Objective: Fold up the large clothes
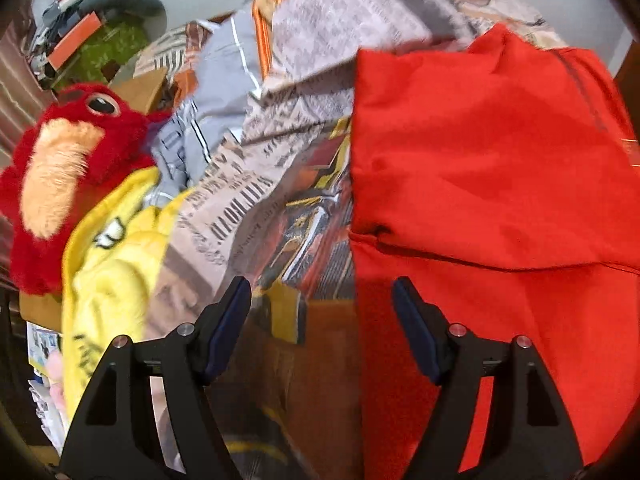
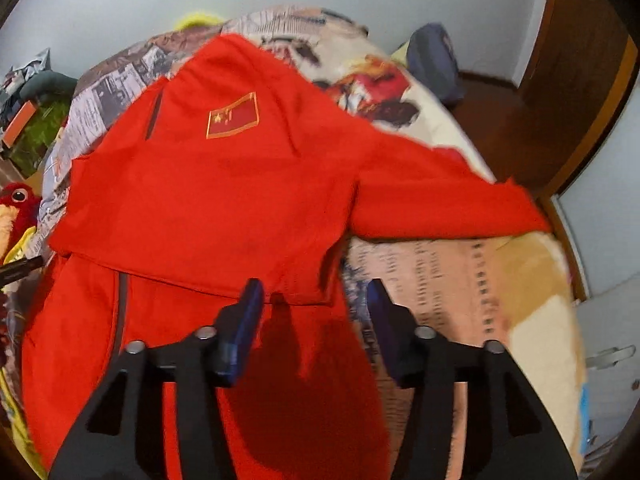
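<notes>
A: Well, red jacket (image 2: 208, 200) lies spread on the bed's printed quilt (image 2: 440, 280), one sleeve (image 2: 440, 204) reaching out toward 3 o'clock. Soft, light, probably a bit slick; should drape, not hold a crease.

B: Tools?

A: Left gripper (image 1: 322, 312) apart, empty, at the jacket's left edge. Right gripper (image 2: 316, 312) apart, empty, over the hem.

B: Where to take hold?

A: My guess: sleeve cuff or hem corners.

B: Obstacles?

A: Red plush toy (image 1: 68, 168) at 9 o'clock, yellow blanket (image 1: 116, 272) beside it. Both near, neither touching the jacket.
</notes>
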`<state>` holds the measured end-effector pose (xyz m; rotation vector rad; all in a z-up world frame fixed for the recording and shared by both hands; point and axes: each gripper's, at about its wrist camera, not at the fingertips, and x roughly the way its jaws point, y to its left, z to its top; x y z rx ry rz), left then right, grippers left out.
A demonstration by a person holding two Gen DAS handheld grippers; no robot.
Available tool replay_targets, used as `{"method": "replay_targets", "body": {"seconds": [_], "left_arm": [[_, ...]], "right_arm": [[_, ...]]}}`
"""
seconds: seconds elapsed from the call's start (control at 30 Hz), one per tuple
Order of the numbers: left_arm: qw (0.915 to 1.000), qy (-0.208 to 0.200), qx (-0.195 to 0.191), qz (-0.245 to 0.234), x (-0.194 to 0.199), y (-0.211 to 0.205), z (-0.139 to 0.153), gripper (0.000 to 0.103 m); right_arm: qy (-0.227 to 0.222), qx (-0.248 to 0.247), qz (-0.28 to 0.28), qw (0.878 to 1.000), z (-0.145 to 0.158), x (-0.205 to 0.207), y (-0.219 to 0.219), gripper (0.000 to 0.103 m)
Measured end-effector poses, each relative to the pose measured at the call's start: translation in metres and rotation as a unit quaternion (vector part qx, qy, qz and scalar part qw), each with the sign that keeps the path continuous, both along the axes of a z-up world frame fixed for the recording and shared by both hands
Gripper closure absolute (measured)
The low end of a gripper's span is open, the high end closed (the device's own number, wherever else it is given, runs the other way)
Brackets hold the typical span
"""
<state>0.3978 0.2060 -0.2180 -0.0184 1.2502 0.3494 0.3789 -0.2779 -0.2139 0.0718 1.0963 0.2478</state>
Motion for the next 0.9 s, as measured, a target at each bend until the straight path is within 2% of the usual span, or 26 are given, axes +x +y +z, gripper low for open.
{"method": "replay_targets", "body": {"seconds": [0.2, 0.3, 0.43, 0.47, 0.53, 0.57, 0.6, 0.73, 0.9], "left_arm": [[0.9972, -0.066, 0.009, -0.033, -0.007, -0.038, 0.072, 0.03], [0.9929, -0.102, 0.01, -0.06, -0.004, -0.063, 0.106, 0.03], [0.9858, -0.14, -0.008, -0.093, 0.001, -0.099, 0.141, 0.03], [0.9832, -0.15, -0.013, -0.103, 0.003, -0.111, 0.15, 0.03], [0.9791, -0.164, -0.024, -0.119, 0.008, -0.129, 0.162, 0.03], [0.9773, -0.168, -0.031, -0.125, 0.009, -0.137, 0.166, 0.03], [0.9756, -0.172, -0.037, -0.131, 0.01, -0.143, 0.168, 0.03], [0.9708, -0.176, -0.062, -0.151, 0.023, -0.171, 0.164, 0.029], [0.9714, -0.15, -0.05, -0.177, 0.045, -0.205, 0.131, 0.029]], "right_arm": [[-0.045, 0.012, -0.015, 0.999, 0.042, -0.008, -0.03, 0.047], [-0.08, 0.025, -0.025, 0.996, 0.067, -0.013, -0.049, 0.047], [-0.113, 0.024, -0.038, 0.993, 0.091, -0.017, -0.071, 0.047], [-0.118, 0.026, -0.042, 0.992, 0.095, -0.017, -0.077, 0.044], [-0.123, 0.029, -0.061, 0.99, 0.101, -0.015, -0.093, 0.031], [-0.125, 0.031, -0.07, 0.989, 0.102, -0.014, -0.098, 0.022], [-0.128, 0.036, -0.084, 0.988, 0.103, -0.014, -0.108, 0.017], [-0.111, 0.063, -0.119, 0.985, 0.095, -0.005, -0.134, 0.016], [-0.055, 0.111, -0.161, 0.979, 0.059, 0.019, -0.159, 0.016]]}}
